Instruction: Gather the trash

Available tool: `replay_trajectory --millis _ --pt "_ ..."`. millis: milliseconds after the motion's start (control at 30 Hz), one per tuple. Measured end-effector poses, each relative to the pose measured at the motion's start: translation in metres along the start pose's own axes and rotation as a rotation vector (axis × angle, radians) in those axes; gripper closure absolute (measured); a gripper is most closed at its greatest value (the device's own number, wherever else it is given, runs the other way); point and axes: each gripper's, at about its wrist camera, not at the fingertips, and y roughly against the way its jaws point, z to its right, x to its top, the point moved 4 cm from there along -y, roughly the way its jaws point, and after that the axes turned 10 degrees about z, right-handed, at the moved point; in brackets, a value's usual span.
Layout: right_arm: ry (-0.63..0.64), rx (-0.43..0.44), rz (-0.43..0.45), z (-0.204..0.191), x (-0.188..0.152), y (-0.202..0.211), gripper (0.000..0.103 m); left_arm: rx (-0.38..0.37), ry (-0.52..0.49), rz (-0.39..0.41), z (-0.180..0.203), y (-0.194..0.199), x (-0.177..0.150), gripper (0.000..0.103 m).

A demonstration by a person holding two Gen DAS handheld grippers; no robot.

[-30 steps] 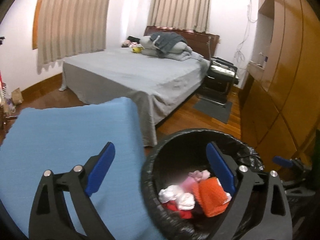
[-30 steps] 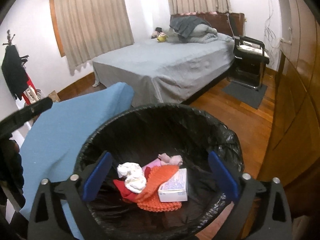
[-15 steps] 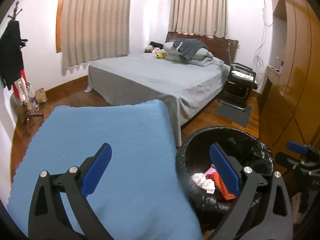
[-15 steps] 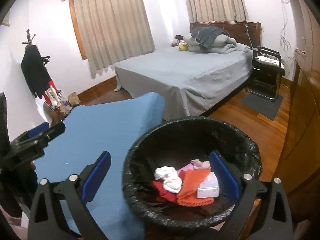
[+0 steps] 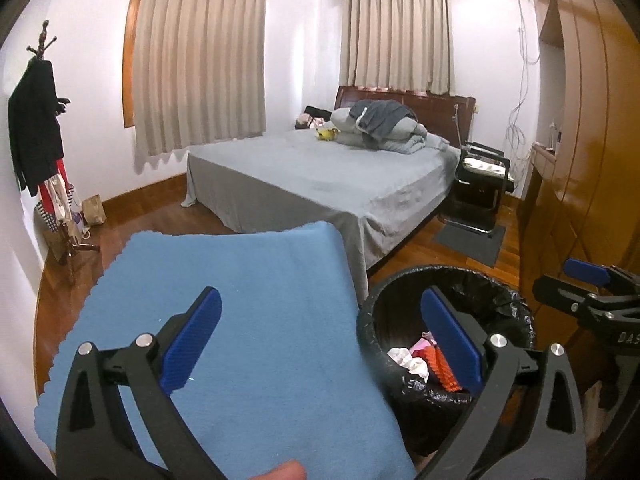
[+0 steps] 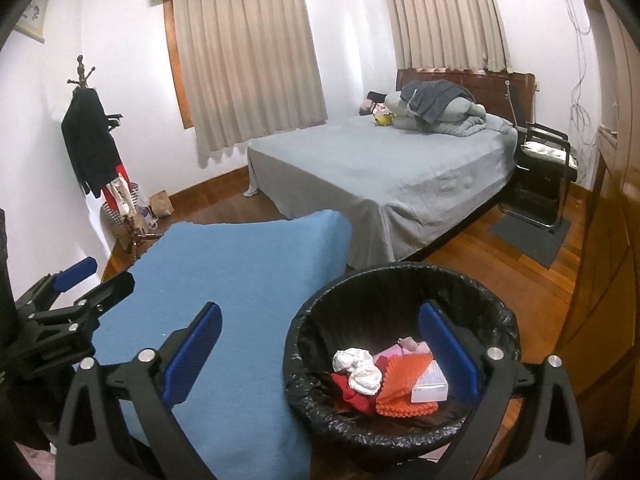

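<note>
A round bin lined with a black bag (image 6: 400,280) stands on the wood floor beside a table under a blue cloth (image 6: 240,280). In it lie white crumpled tissues (image 6: 360,368), an orange mesh pad (image 6: 404,384), a small white box (image 6: 430,384) and red and pink scraps. The bin also shows in the left wrist view (image 5: 460,288). My right gripper (image 6: 320,344) is open and empty, above and in front of the bin. My left gripper (image 5: 320,336) is open and empty over the blue cloth (image 5: 240,300).
A bed with a grey sheet (image 5: 328,176) fills the middle of the room. A black chair (image 6: 544,160) and a dark mat (image 6: 528,236) sit at its right. Wooden wardrobes (image 5: 580,140) line the right wall. A coat stand (image 6: 96,140) is at the left.
Both grippers have pulled back and up from the bin, so it looks smaller and lower right. More of the blue cloth and room shows. Both stay open.
</note>
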Motion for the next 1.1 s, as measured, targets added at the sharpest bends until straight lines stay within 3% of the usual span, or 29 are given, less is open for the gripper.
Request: replay_trajectory --millis 1100 --pt "0.016 0.018 0.017 -0.017 -0.001 0.008 0.006 0.003 -0.014 0.027 -0.001 0.021 0.001 0.006"
